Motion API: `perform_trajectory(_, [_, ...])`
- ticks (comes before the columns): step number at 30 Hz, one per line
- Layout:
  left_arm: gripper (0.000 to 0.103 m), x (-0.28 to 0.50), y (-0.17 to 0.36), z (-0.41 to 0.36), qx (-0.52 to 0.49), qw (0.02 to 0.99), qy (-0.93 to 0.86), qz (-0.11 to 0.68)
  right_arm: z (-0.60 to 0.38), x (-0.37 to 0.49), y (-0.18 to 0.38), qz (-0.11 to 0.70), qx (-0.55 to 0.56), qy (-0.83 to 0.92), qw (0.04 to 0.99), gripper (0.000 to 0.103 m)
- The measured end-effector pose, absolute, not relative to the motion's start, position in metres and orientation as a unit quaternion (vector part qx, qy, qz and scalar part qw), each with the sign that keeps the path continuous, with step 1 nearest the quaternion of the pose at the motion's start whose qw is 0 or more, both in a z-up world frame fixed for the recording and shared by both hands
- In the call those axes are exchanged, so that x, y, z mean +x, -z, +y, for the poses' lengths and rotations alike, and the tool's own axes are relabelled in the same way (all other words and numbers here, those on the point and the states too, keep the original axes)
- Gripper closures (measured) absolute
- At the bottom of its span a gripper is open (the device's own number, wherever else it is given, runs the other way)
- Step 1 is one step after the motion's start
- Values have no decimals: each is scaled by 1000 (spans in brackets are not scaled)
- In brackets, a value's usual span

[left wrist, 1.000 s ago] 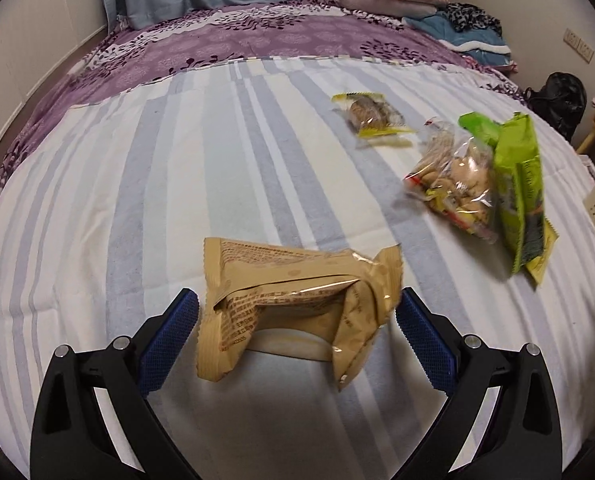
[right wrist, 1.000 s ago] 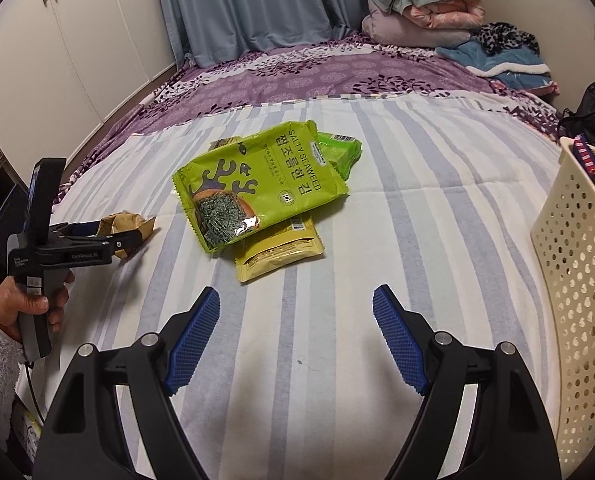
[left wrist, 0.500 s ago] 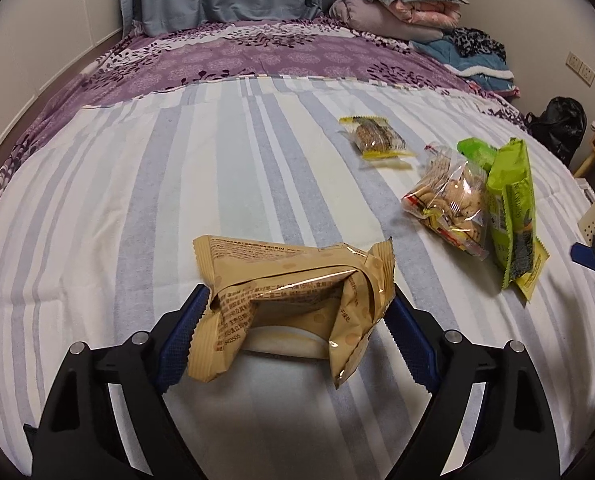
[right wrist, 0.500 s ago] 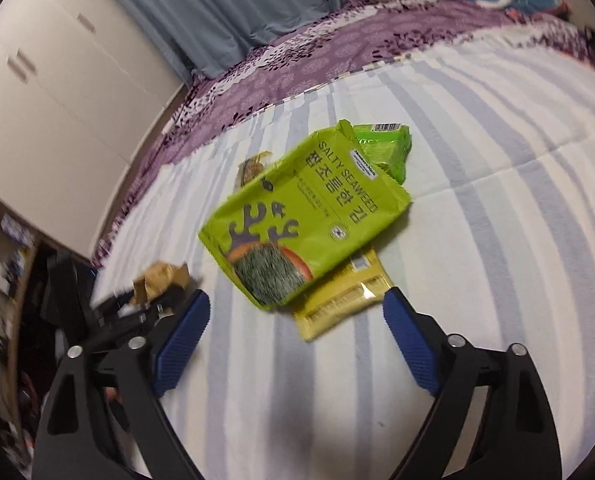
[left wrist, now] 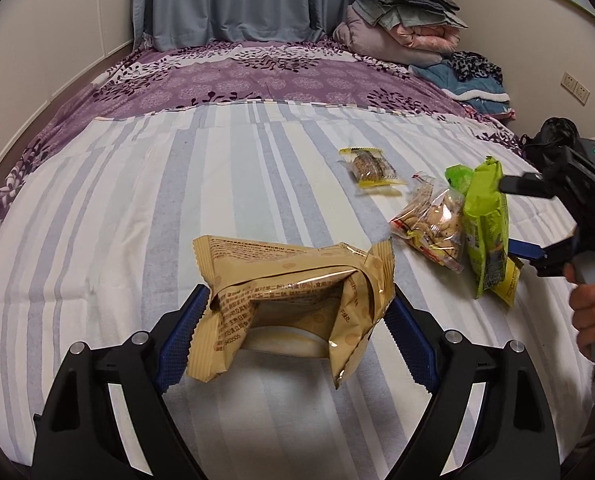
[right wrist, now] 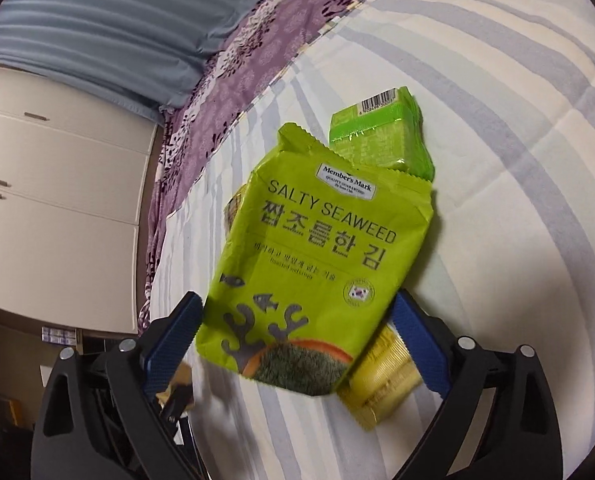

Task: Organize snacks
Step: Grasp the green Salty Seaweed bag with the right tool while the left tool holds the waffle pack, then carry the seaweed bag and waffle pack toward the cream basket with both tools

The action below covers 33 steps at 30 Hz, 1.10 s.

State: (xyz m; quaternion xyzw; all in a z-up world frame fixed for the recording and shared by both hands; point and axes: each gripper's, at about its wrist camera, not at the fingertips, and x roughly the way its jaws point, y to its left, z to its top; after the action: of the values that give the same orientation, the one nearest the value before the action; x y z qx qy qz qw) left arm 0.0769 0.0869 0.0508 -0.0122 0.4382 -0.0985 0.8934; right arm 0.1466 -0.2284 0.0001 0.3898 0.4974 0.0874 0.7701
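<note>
From the left wrist view, the left claw (left wrist: pixel 293 334) pointed steeply down at the striped bed cover (left wrist: pixel 137 208), its blue pads (left wrist: pixel 179 340) closed against both ends of a crumpled tan snack packet (left wrist: pixel 289 304), which hung lifted between them at about 6 o'clock. Its jaws had narrowed onto the packet within the last second and then held. Toward 2 o'clock lay a small yellow-edged wrapped snack (left wrist: pixel 371 168). At 3 o'clock a clear bag of biscuits (left wrist: pixel 433 220) touched the green seaweed bag (left wrist: pixel 485 232), seen edge-on. The right claw (left wrist: pixel 525 220) reached in from the right edge around that green bag, a hand (left wrist: pixel 591 316) gripping its handle below.

From the right wrist view, the camera was rolled, the bed slanting across the picture. The right claw (right wrist: pixel 297 344) stood wide, its jaws having just been opening, with the lower end of the seaweed bag (right wrist: pixel 317 256) between the pads (right wrist: pixel 421 344); whether they touched it cannot be told. A yellow packet (right wrist: pixel 381 380) lay under the bag at 5 o'clock, a green box-like pack (right wrist: pixel 381 136) at 12 o'clock.
</note>
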Motion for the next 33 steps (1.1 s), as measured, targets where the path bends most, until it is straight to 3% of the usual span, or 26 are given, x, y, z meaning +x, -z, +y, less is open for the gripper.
perform_trajectory(8, [16, 72, -56, 84, -13, 895, 103, 433, -208, 170, -1, 507, 310, -66, 801, 5])
perform_trajectory(15, [16, 72, -57, 79, -12, 893, 105, 437, -207, 160, -8, 508, 259, -71, 818, 18])
perform_trajectory(33, [16, 56, -83, 49, 4, 899, 129, 418, -254, 92, -45, 473, 266, -92, 834, 20])
